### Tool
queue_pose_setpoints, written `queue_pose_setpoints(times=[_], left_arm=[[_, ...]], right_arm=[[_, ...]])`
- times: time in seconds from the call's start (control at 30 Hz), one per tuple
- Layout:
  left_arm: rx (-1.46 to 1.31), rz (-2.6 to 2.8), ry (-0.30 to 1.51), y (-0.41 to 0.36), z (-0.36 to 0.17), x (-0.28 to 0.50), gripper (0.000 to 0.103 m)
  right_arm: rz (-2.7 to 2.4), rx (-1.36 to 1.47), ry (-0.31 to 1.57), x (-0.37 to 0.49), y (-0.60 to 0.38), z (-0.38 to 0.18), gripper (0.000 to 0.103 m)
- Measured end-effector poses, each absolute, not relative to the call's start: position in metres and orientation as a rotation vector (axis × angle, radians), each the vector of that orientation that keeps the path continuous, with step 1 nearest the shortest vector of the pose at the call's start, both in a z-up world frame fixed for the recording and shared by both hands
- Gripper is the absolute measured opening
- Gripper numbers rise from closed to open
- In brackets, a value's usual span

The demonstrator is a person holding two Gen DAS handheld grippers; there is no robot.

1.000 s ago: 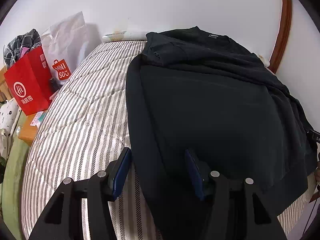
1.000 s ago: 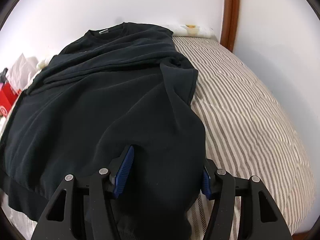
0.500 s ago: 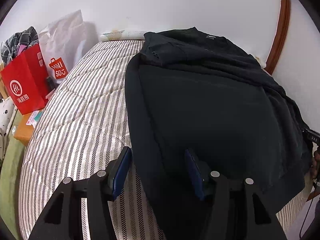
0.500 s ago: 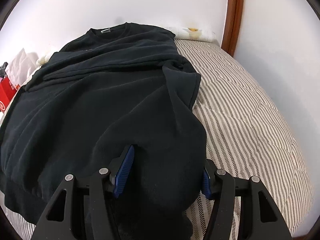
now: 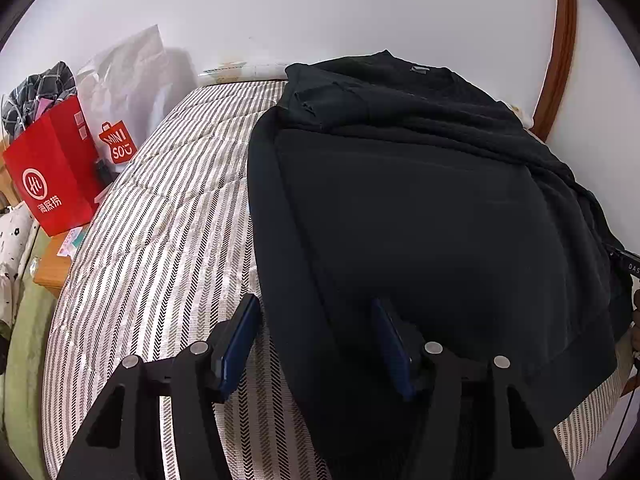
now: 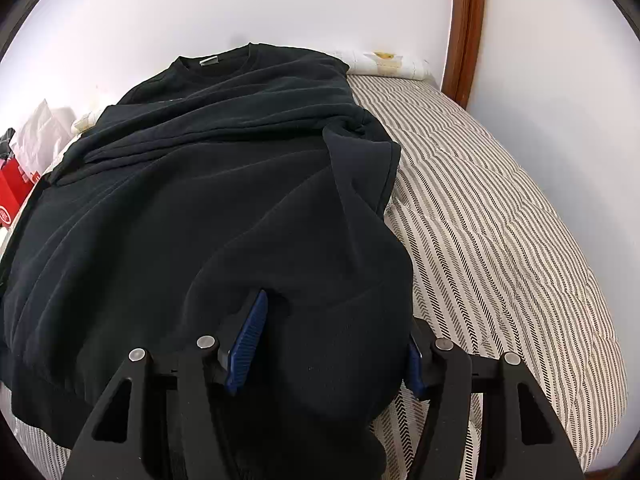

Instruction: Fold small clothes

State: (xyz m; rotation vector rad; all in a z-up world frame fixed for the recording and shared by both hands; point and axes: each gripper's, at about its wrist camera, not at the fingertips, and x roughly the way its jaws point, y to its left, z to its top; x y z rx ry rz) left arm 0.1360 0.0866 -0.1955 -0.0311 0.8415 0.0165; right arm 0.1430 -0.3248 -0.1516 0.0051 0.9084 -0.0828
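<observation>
One black sweatshirt [image 5: 420, 208] lies spread across a bed [image 5: 160, 232] whose quilted cover is woven in fine grey-and-cream herringbone stripes. The garment is a soft, matte knit with a ribbed round collar at the far end and a ribbed hem band along the near edge; a sleeve is laid crosswise over the upper chest in long shallow creases.

The left gripper [image 5: 316, 336] stands about half open, and its jaws have just parted slightly further. The sweatshirt's left edge runs between the two blue ribbed pads [image 5: 240, 344]; the left pad sits over bare striped cover, clear of the cloth, and the right pad lies against dark fabric. No pinch is evident.

The right gripper [image 6: 336, 344] is likewise about half open. A rounded, bulging fold of the sweatshirt's right side fills the gap between its blue pads [image 6: 248, 340] and hides most of the right pad. Whether the pads press on this fold cannot be told.

Beside the bed, at the left gripper's side, stand a glossy red paper bag [image 5: 52, 176] and a crinkled translucent plastic bag [image 5: 124, 92]. A curved brown wooden frame [image 6: 464, 28] rises against the plain white wall [image 6: 280, 0].
</observation>
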Motion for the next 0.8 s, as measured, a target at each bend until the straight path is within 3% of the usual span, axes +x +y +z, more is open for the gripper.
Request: queue_pose_setpoints(times=[0.8], left_arm=[[-0.015, 0.021, 0.843, 0.0834, -0.1976, 0.1369, 0.061]], right_arm=[[-0.093, 0.005, 0.905, 0.1428, -0.326, -0.1525, 0.062]])
